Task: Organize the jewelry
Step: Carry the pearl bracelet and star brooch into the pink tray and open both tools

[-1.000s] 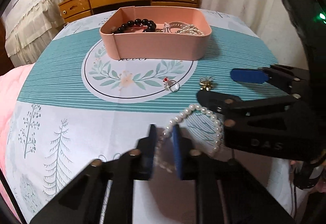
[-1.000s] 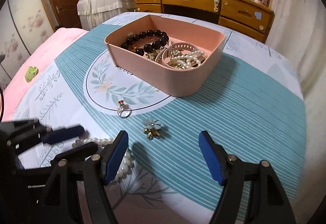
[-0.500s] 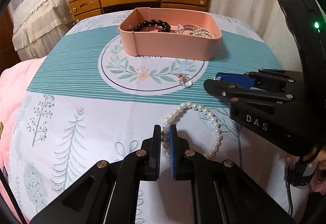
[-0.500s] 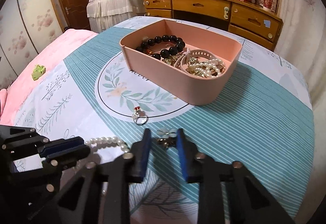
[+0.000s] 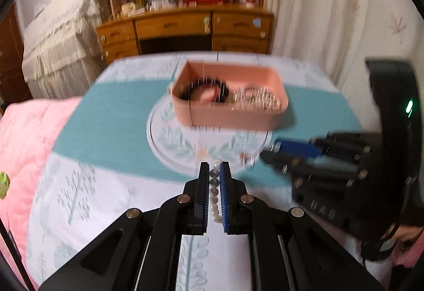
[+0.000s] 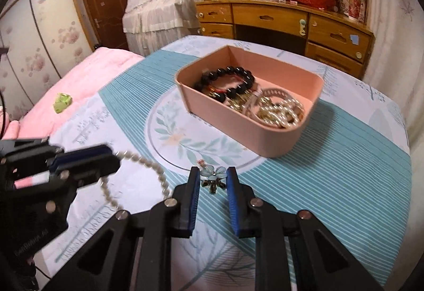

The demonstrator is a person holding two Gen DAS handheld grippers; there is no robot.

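Observation:
My left gripper [image 5: 214, 171] is shut on a white pearl bracelet [image 5: 213, 194] and holds it lifted off the cloth; the strand [image 6: 156, 171] hangs from it in the right wrist view. My right gripper [image 6: 212, 177] is shut on a pale blue flower brooch [image 6: 212, 176], raised above the table. The pink tray [image 6: 238, 121] stands ahead at the table's middle and holds a black bead bracelet [image 6: 233, 76] and pearl and gold pieces [image 6: 278, 112]. A small ring [image 5: 245, 158] lies on the cloth by the leaf circle, blurred.
The table carries a teal and white cloth [image 6: 331, 179]. A pink bed [image 6: 66, 89] with a small green item [image 6: 62, 102] lies to the left. A wooden desk [image 6: 286, 23] stands behind, curtains to the right.
Both grippers have risen from the cloth. The left has lifted the pearl bracelet, the right has closed on the flower brooch and lifted it. The left view is motion blurred.

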